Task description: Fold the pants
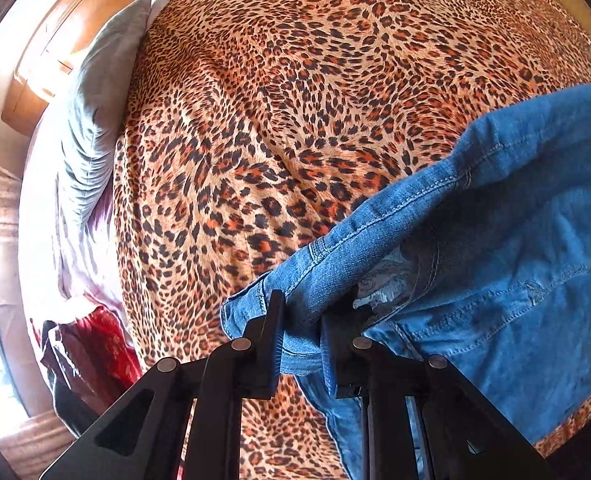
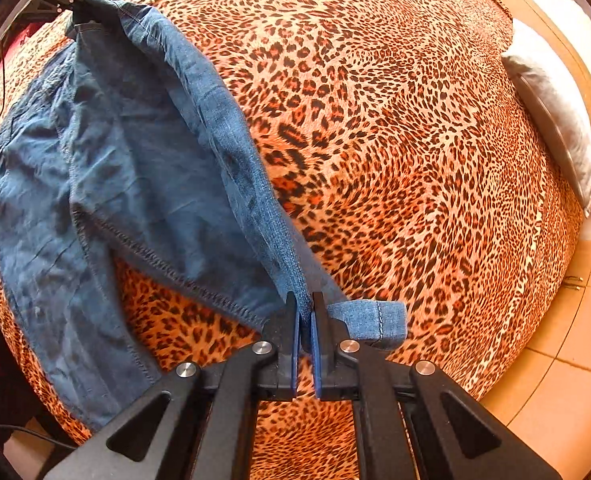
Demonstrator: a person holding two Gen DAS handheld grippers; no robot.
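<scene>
There is one pair of blue jeans (image 2: 127,152), and it hangs between the two tongs, partly lifted off the bed (image 2: 395,140) with the leopard print cover. The left tongs (image 1: 301,334) pinch the thick waistband end. The right tongs (image 2: 305,322) are pressed together on the hem end of a leg, and the little cuff sticks out just beside them. The rest of the jeans sags down from both tongs and lies crumpled on the bed below. It looks like the start of folding: the jeans are being picked up by both ends. Next, I think, they need to be pulled straight and laid flat, or one end brought over to the other. Far beyond the tongs lies one grey pillow (image 1: 95,120) by one wooden headboard (image 1: 67,36).
</scene>
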